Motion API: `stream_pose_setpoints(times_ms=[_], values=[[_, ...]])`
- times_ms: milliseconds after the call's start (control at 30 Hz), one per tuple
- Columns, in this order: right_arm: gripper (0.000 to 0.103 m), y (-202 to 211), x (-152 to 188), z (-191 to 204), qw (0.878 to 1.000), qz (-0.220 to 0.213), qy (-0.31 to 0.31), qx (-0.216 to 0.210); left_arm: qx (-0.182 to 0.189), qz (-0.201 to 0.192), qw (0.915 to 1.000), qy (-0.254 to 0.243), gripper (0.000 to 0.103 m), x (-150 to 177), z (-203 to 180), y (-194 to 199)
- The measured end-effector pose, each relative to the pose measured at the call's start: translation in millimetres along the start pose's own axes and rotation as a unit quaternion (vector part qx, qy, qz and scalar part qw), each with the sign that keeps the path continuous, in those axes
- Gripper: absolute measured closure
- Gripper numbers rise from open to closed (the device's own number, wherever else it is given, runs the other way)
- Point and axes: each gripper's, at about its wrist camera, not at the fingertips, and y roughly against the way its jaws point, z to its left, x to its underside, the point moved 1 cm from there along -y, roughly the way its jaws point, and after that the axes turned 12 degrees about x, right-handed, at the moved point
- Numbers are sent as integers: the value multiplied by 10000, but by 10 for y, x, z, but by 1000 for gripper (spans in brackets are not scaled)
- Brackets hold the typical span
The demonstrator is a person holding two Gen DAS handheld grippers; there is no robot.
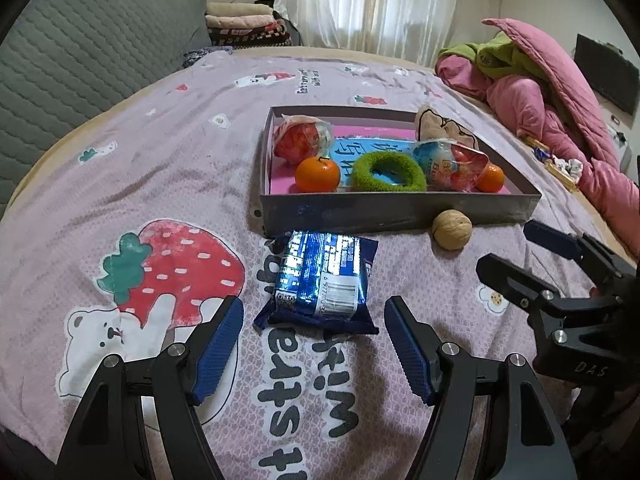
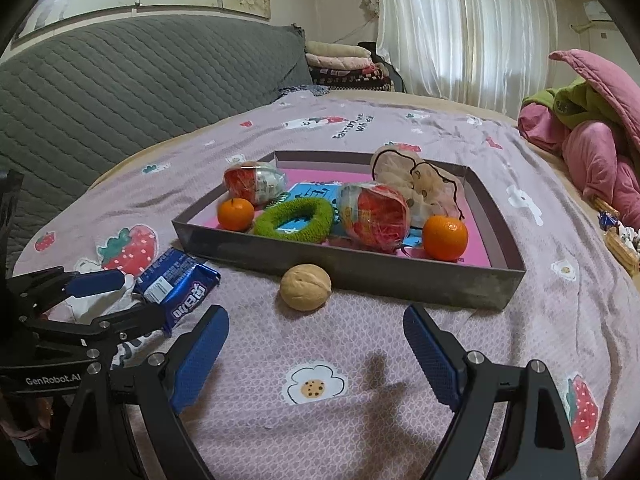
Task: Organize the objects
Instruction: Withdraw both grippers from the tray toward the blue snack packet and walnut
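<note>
Two things are left outside the tray (image 1: 400,210): the blue snack packet (image 1: 322,280), framed lengthwise just ahead of the left gripper (image 1: 314,354), and the walnut (image 2: 305,287), lined up before the right gripper (image 2: 316,356); both sets of jaws are spread wide, nothing gripped.

Glossy crinkled blue foil snack packet (image 1: 320,276), glare on top. Matt rough tan walnut (image 2: 305,287) at its 3 o'clock. Fuzzy green cloth ring (image 1: 389,172) in dull scuffed grey cardboard-like tray (image 1: 396,210). Soft printed pink cloth bedsheet (image 2: 320,400). Textured blue rubbery pads (image 1: 218,344), matt black plastic arms.
</note>
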Motion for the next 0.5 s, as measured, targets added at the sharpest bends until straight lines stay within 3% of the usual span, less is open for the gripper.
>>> stream_pose_setpoints(times_ms=[500], values=[[14, -161, 18, 28, 9999, 137, 14, 8, 55, 105, 9999, 45, 29, -23, 40, -181]])
